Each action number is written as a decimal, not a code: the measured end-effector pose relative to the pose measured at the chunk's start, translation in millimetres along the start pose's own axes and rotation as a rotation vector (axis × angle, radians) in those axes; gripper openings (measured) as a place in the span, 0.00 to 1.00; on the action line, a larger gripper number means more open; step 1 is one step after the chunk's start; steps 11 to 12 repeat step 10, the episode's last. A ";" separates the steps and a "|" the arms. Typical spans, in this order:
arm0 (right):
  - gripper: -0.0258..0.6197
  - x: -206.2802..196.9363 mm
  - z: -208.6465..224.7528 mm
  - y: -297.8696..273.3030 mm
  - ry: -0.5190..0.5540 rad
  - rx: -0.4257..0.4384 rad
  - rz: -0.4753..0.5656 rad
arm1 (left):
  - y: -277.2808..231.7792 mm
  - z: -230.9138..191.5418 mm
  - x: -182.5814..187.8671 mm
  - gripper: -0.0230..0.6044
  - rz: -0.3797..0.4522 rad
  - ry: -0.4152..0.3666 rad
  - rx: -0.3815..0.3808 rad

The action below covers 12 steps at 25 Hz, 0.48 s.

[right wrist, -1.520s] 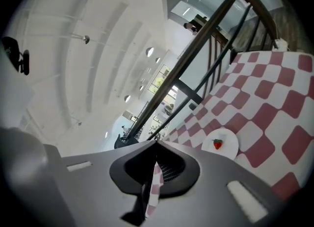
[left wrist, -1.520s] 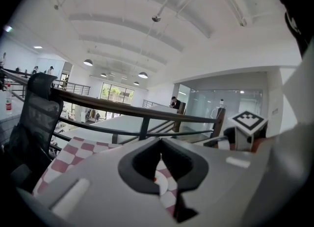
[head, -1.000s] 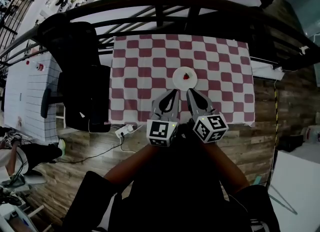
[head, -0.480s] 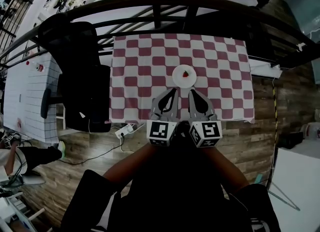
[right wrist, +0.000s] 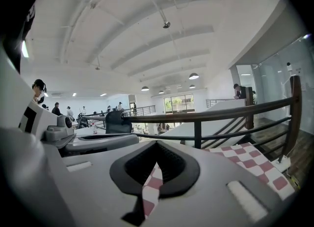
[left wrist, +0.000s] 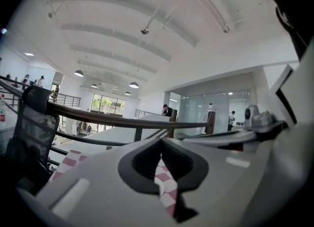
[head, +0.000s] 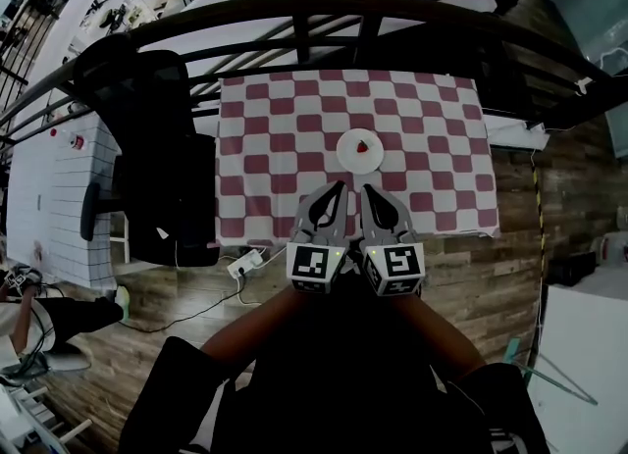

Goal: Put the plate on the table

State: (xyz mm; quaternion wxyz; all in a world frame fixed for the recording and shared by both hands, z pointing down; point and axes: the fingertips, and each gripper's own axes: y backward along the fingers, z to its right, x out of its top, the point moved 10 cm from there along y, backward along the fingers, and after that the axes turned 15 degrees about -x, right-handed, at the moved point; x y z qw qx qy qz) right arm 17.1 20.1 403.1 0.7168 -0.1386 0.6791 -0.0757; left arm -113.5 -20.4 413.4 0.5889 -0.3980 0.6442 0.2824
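A small white plate (head: 359, 150) with a red bit of food on it rests on the table (head: 265, 148), which is covered in a red-and-white checked cloth. Both grippers hover side by side over the table's near edge, a short way in front of the plate and apart from it. My left gripper (head: 339, 186) (left wrist: 161, 140) is shut with nothing in it. My right gripper (head: 365, 188) (right wrist: 156, 143) is shut and empty too. In both gripper views only a strip of checked cloth shows through the slit between the jaws; the plate is hidden there.
A black office chair (head: 157, 148) stands against the table's left side. A dark metal railing (head: 343, 11) curves behind the table's far edge. A power strip (head: 245, 261) with its cable lies on the wooden floor (head: 491, 276) at the near left.
Both grippers have drawn back a little toward me. The right one has shifted left, closer to the left one. The plate has not moved.
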 end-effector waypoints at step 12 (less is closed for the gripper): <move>0.04 4.2 -2.7 2.7 0.021 0.016 0.041 | 1.9 7.4 1.1 0.05 0.018 0.003 -0.015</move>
